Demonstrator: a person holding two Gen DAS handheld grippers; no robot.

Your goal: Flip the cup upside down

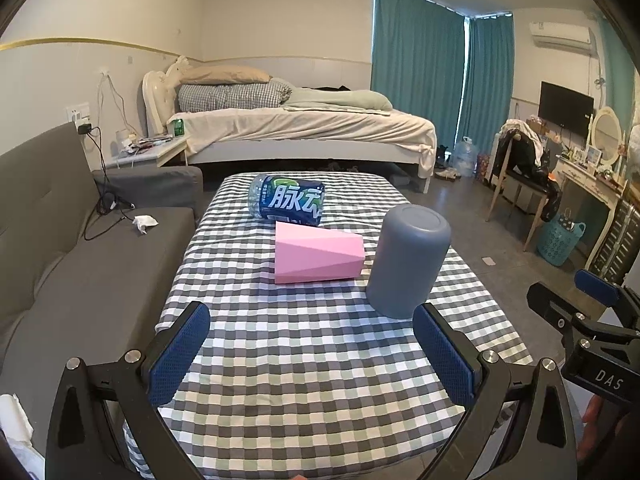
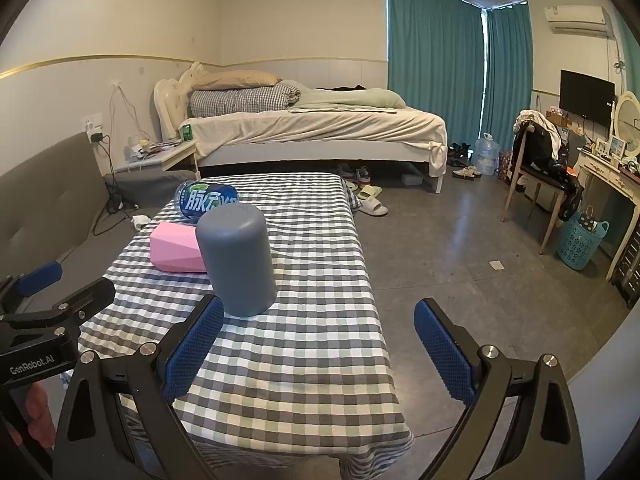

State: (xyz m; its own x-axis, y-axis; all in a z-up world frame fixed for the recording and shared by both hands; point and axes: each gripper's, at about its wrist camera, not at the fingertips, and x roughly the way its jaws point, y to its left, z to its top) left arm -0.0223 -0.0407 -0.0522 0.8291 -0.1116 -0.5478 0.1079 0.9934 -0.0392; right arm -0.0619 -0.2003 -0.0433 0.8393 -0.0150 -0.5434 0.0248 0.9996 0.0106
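Note:
A grey-blue cup point(image 1: 408, 260) stands upside down, closed base up, on the checkered table point(image 1: 312, 360). It also shows in the right wrist view point(image 2: 238, 260). My left gripper point(image 1: 312, 352) is open and empty, near the table's front, with the cup just beyond its right finger. My right gripper point(image 2: 320, 344) is open and empty, to the right of the cup and nearer the camera, its left finger close to the cup's rim. The right gripper also shows in the left wrist view point(image 1: 580, 304) at the right edge.
A pink faceted box point(image 1: 318, 256) lies on its side left of the cup. A blue labelled bottle point(image 1: 288, 200) lies behind it. A grey sofa point(image 1: 80, 260) runs along the table's left. Bare floor point(image 2: 460, 248) is to the right, a bed point(image 1: 304, 128) behind.

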